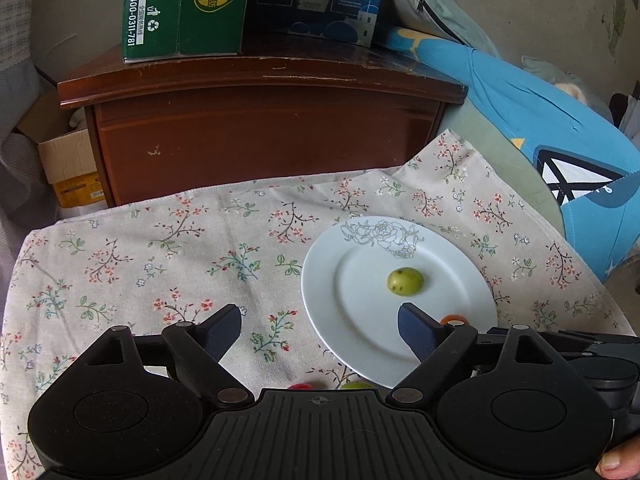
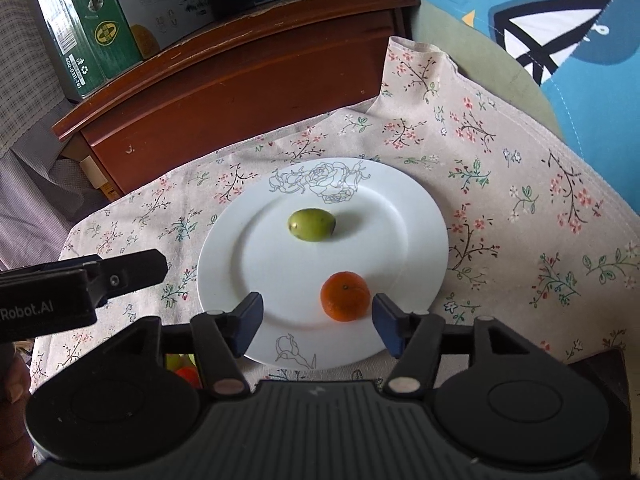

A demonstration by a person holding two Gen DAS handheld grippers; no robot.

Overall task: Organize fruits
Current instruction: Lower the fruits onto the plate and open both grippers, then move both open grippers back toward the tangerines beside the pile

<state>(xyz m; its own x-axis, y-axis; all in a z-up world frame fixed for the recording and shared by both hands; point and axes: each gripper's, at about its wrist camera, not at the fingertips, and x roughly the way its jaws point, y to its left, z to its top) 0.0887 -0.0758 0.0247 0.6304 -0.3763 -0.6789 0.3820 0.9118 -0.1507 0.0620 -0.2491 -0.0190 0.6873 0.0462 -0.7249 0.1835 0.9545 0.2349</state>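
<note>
Left claw (image 1: 320,328): jaws wide apart, nothing between them, over the near-left rim of the plate.
Plate (image 2: 416,216): white, rose outline, on the floral cloth (image 2: 520,168) covering the surface.
Green fruit (image 2: 311,225): lies on the plate's far half.
Orange (image 2: 345,296): on the plate's near half.
Right claw (image 2: 318,322): jaws parted either side of the orange, pads not touching it.

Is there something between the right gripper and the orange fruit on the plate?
No. The orange fruit lies on the white plate just ahead of the open right gripper, with nothing between them. The green fruit lies farther back, apart from it.
</note>
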